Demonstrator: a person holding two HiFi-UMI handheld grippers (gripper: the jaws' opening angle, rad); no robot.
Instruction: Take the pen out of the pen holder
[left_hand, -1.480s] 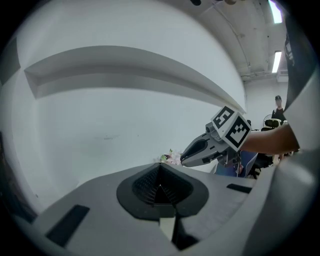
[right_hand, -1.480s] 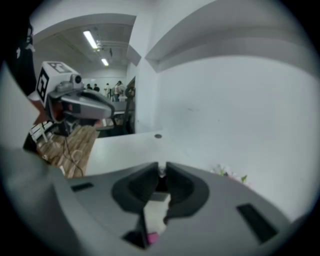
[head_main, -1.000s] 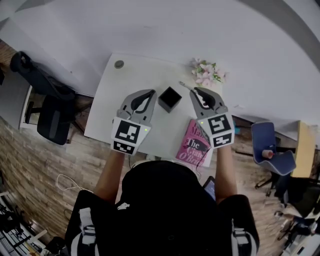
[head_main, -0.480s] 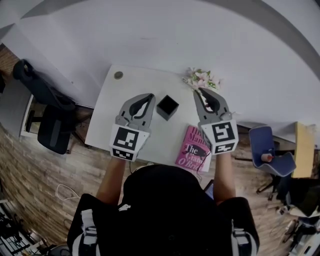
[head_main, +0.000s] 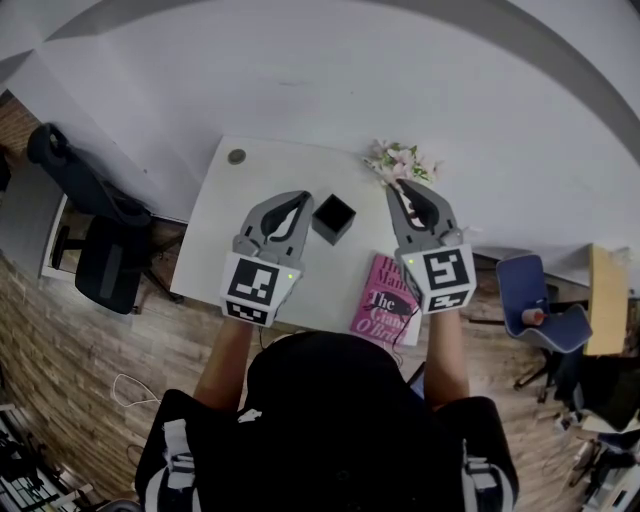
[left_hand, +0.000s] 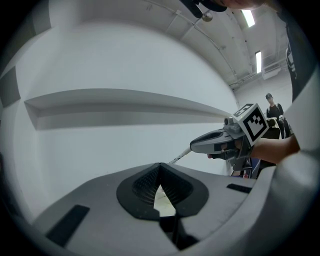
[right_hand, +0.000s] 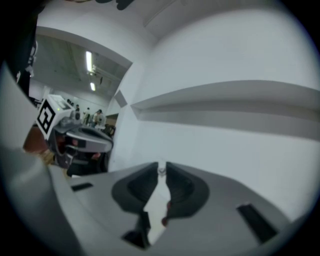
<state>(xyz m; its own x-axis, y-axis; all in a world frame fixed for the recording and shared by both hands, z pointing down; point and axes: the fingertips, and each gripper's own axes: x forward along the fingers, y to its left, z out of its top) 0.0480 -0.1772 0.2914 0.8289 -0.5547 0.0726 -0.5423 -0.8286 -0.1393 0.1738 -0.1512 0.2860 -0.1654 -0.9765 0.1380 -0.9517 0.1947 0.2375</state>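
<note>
Sticking out past the right gripper (right_hand: 161, 170), only a thin pale bit of the pen (left_hand: 179, 156) is seen clearly; from above it is lost against the flowers (head_main: 400, 160). The right gripper is closed tight on the pen, which is held in the air, out of the pen holder (head_main: 333, 218). The left gripper (left_hand: 160, 166) is closed, with nothing in it. Only dark is seen inside the pen holder on the white table (head_main: 225, 215).

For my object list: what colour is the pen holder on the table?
The pen holder is black, clearest in the head view.
</note>
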